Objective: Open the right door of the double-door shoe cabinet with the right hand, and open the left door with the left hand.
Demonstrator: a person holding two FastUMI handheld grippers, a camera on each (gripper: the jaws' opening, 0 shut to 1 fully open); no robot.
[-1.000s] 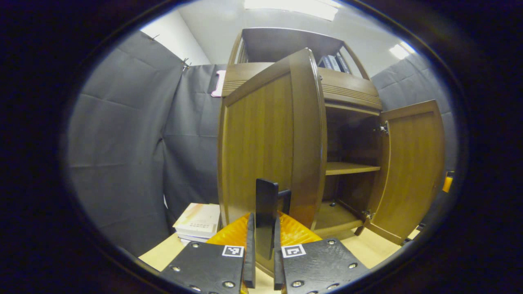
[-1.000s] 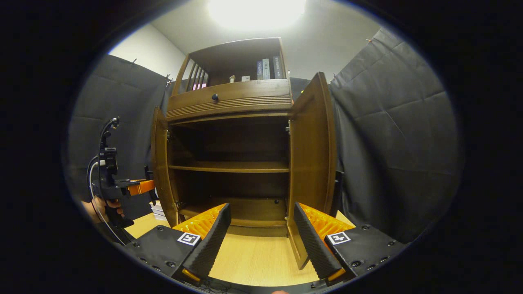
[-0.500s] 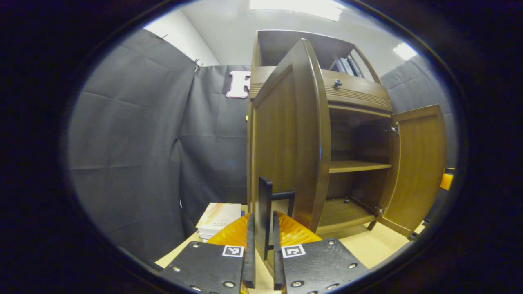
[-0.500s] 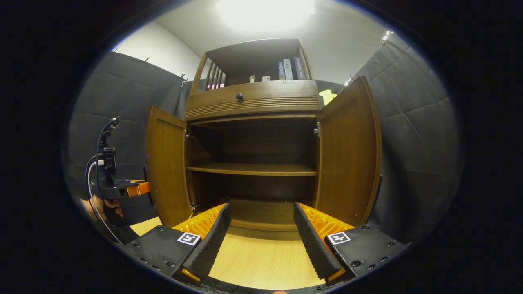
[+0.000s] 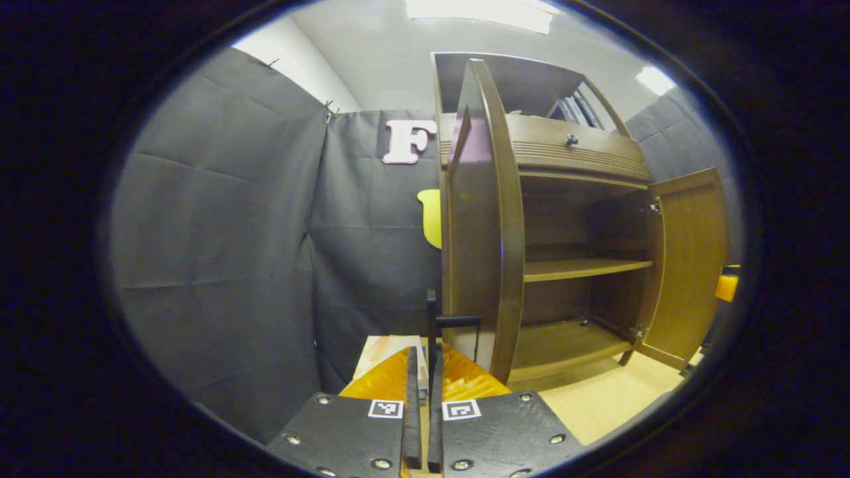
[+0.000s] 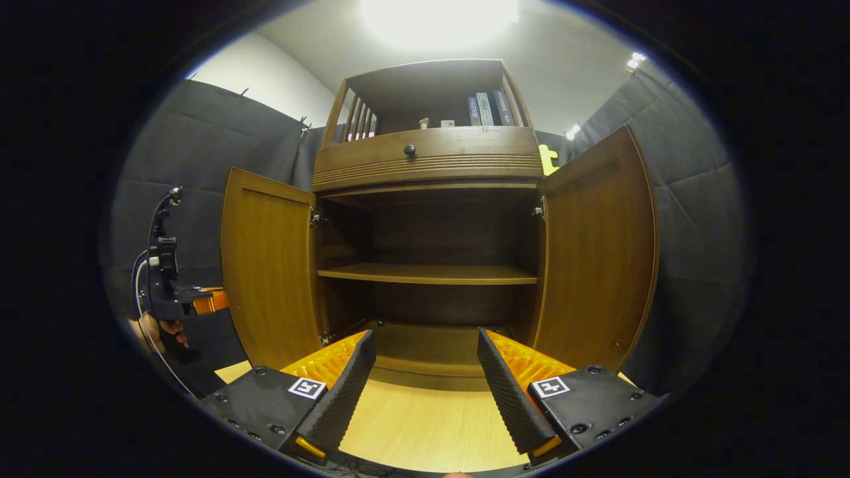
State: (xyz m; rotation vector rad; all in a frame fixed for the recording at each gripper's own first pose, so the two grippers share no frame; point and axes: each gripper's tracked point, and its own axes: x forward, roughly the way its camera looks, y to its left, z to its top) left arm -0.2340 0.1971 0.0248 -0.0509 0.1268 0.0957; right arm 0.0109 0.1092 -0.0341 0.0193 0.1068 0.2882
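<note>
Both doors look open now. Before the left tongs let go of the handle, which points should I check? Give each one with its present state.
1. Left door swung wide open: ok.
2. Right door swung wide open: ok.
3. Left tongs shut on the left door handle: ok, the handle bar sits between the fingers.
4. Right tongs open and holding nothing: ok, apart from the right door.
5. Cabinet interior: the shelf looks bare; the dark back corners, cannot tell.
6. Books on the floor behind the left door, clear of it: cannot tell.

Open cabinet mouth (image 6: 431, 232) between doors
</note>
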